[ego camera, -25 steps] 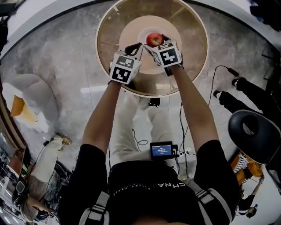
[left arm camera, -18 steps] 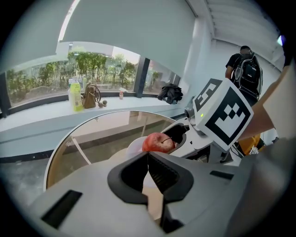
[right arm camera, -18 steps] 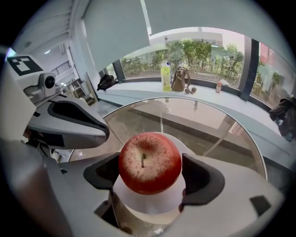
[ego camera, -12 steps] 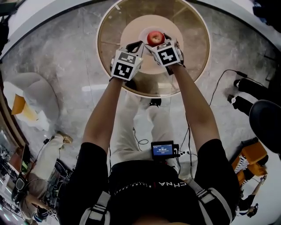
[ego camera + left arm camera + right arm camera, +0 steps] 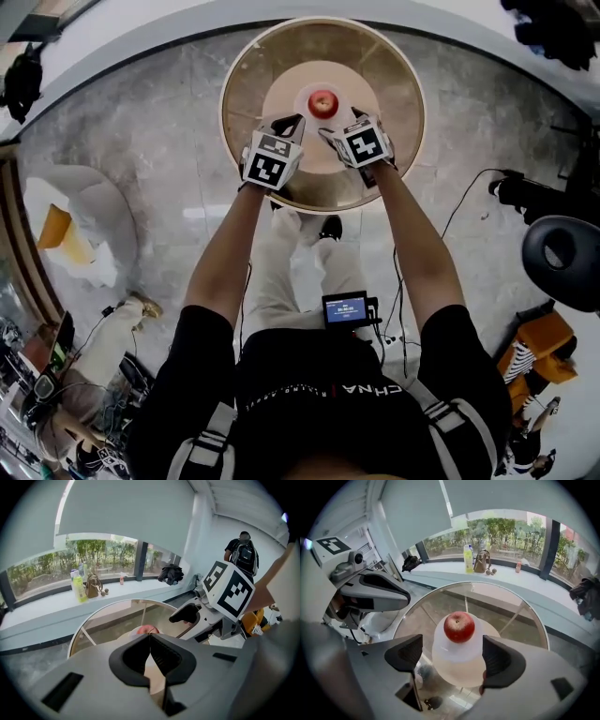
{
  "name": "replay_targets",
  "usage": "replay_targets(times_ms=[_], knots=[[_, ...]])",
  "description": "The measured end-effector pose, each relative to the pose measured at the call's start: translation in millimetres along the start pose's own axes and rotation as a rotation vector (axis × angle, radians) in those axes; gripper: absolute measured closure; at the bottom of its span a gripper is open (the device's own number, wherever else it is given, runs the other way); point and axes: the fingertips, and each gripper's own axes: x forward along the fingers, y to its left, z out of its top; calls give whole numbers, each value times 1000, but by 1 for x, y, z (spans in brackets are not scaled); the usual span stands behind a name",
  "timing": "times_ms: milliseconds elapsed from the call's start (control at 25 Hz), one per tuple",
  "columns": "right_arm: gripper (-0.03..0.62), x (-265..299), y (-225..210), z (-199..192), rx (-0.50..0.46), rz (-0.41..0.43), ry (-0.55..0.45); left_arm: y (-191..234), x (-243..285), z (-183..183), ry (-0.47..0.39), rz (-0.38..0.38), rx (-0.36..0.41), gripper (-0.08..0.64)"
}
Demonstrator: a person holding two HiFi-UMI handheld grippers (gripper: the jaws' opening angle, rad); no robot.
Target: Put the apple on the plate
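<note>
Red apple sits on white plate; right tool spread, left tool pressed together.

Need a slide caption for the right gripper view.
Right gripper, jaws open, faces the apple resting on the white plate.

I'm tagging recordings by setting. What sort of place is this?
Probably an office lounge or lab-like room rather than a home kitchen: a round glass table on a polished stone-look floor, a long window ledge facing trees, and a person wearing a backpack standing nearby.
</note>
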Motion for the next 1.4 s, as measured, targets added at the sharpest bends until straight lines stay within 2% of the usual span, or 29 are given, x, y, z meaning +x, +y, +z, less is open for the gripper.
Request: replay_targets(times_ms=[240, 480, 520, 560, 600, 640, 760, 960, 1160, 1400], knots=[[179, -116, 28, 30, 25, 71, -10, -48, -70, 72, -8, 1, 27, 541], [207, -231, 72, 40, -25, 108, -45, -99, -154, 108, -13, -4, 59, 541], [231, -247, 78, 42, -33, 92, -61, -106, -168, 112, -21, -5, 65, 543], [295, -263, 82, 45, -37, 67, -84, -111, -183, 117, -32, -2, 71, 541], [433, -277, 85, 48, -39, 38, -110, -116, -196, 121, -42, 4, 74, 543], [498, -291, 87, 50, -35, 15, -133, -122, -209, 124, -50, 11, 75, 543], [521, -328, 97, 49, -26, -16, -186, -145, -238, 129, -74, 9, 69, 543], [557, -361, 117, 39, -21, -14, -259, -176, -264, 119, -120, -5, 61, 543], [560, -385, 130, 16, -56, -2, -291, -204, -273, 101, -117, 4, 80, 542], [560, -418, 130, -8, -30, -9, -335, -243, -292, 98, -157, 12, 83, 541]])
